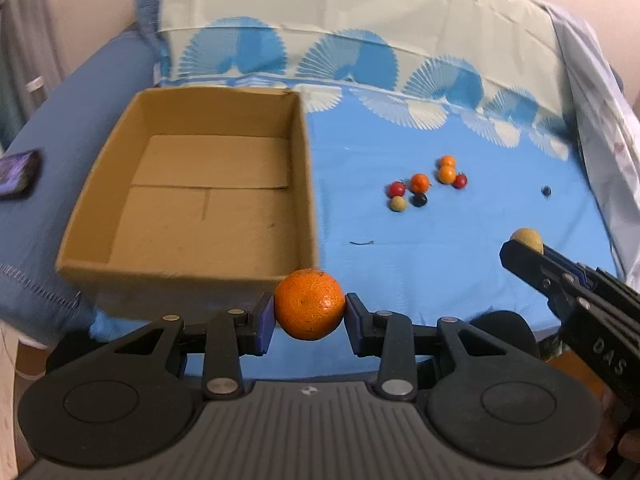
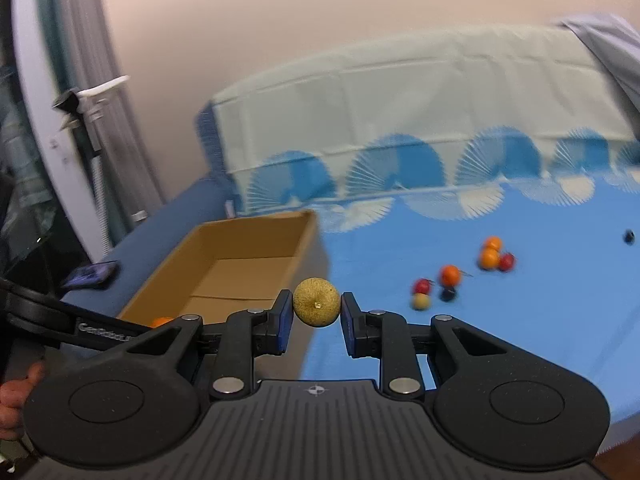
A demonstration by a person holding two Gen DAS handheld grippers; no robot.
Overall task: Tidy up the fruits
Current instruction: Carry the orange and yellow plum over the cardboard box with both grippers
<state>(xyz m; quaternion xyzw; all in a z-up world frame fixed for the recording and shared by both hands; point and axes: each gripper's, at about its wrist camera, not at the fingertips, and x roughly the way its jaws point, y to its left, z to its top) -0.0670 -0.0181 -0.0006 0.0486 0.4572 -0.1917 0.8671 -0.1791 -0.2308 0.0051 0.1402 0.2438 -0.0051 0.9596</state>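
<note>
Left gripper [image 1: 310, 310] pinches an orange [image 1: 309, 303] just short of the cardboard box [image 1: 200, 94] near wall; right gripper [image 2: 317, 303] pinches a yellow fruit [image 2: 316, 301] beside the box. Best carry each over the rim, lower, then release. Box looks empty. Loose fruits [image 1: 424, 182] sit on the blue cloth [image 1: 440, 248].

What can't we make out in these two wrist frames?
- Small fruits on the blue cloth: too small and soft in both views to name types.
- Cardboard box near corner: hidden by its front wall in the left wrist view and by the left gripper in the right wrist view.
- Dark object beside the box: cut by the frame edge, blurred.
</note>
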